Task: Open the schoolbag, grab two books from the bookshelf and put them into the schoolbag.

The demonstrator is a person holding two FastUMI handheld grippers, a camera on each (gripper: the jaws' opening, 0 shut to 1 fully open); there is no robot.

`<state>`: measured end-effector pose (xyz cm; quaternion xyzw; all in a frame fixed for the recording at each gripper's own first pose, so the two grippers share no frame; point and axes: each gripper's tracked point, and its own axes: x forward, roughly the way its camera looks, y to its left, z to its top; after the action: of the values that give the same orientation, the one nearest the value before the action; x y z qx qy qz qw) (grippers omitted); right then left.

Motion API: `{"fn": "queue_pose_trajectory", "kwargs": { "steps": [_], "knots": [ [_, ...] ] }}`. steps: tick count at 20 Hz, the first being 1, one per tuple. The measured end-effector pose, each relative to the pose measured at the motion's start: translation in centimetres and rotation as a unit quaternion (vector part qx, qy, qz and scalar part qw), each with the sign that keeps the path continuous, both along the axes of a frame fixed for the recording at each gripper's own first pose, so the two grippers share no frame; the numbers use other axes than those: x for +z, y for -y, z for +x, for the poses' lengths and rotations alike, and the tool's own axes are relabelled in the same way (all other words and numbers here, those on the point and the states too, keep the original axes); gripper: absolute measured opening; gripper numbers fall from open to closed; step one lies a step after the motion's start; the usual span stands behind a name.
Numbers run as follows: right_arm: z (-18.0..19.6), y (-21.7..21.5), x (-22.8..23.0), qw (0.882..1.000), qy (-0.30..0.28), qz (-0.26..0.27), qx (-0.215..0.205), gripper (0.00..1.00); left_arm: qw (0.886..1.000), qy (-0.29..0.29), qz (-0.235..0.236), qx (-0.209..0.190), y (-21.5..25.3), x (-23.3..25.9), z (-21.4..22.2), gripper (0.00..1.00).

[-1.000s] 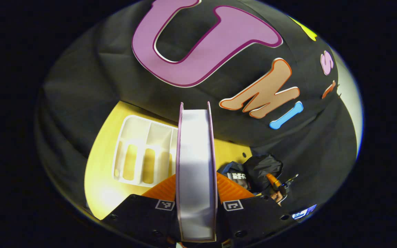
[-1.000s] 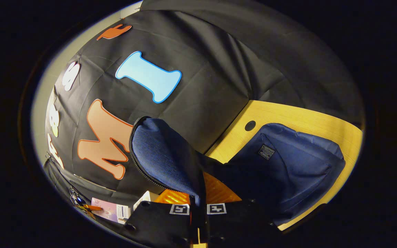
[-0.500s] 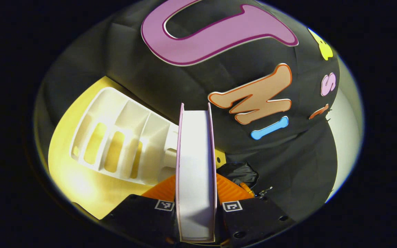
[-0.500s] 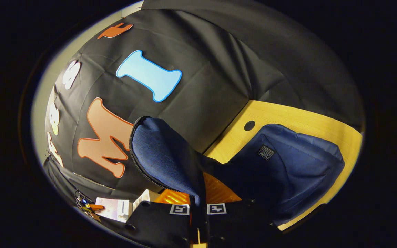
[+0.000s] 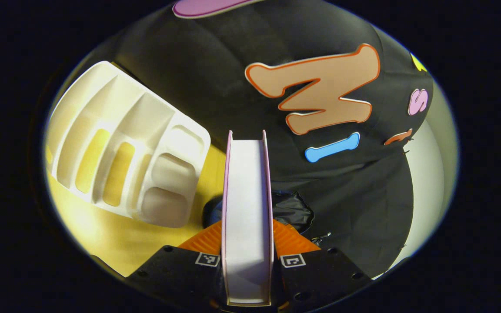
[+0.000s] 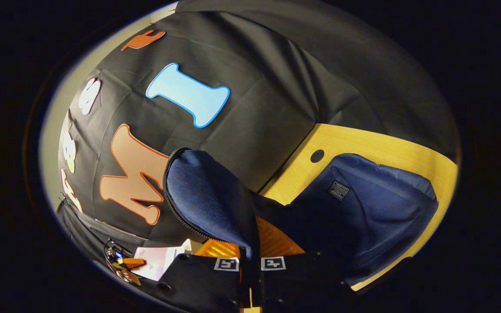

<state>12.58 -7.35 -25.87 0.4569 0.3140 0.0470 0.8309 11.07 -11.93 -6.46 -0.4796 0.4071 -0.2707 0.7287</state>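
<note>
My left gripper is shut on a book with pink covers and white page edges, held upright between both fingers. The white bookshelf lies to its left on the yellow table. In the right gripper view, my right gripper is shut on the raised flap of the blue schoolbag, holding it up. The bag's body rests on the table to the right. The book and the left gripper show small at the lower left.
The yellow table has a round cable hole near the bag. A crumpled black thing lies behind the book in the left gripper view. Black cloth walls close in behind the table.
My left gripper has swung with the book, so the bookshelf now sits larger and farther up-left in its view. In the right gripper view the book has drifted right, toward the bag. The flap stays held up.
</note>
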Motion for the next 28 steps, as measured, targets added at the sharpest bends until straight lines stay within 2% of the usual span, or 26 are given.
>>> {"fn": "queue_pose_trajectory", "kwargs": {
  "steps": [11, 16, 19, 28],
  "knots": [
    [-0.1, 0.1, 0.1, 1.0, 0.005, 0.001, 0.006, 0.05, 0.998, -0.025, -0.034, -0.05, 11.7, -4.9, 0.5, 0.36],
    [0.0, 0.5, 0.2, 1.0, 0.007, 0.007, -0.001, 0.04, 0.996, -0.039, -0.041, -0.065, 15.9, -6.7, 0.3, 0.36],
    [-0.2, 0.2, 0.2, 1.0, 0.008, 0.003, 0.007, 0.04, 0.995, -0.055, -0.031, -0.083, 18.3, -8.7, 0.1, 0.36],
    [-0.2, 0.8, 0.5, 1.0, 0.009, 0.008, 0.005, 0.04, 0.99, -0.099, -0.07, -0.074, 24.6, -11.2, 0.5, 0.35]
  ]
}}
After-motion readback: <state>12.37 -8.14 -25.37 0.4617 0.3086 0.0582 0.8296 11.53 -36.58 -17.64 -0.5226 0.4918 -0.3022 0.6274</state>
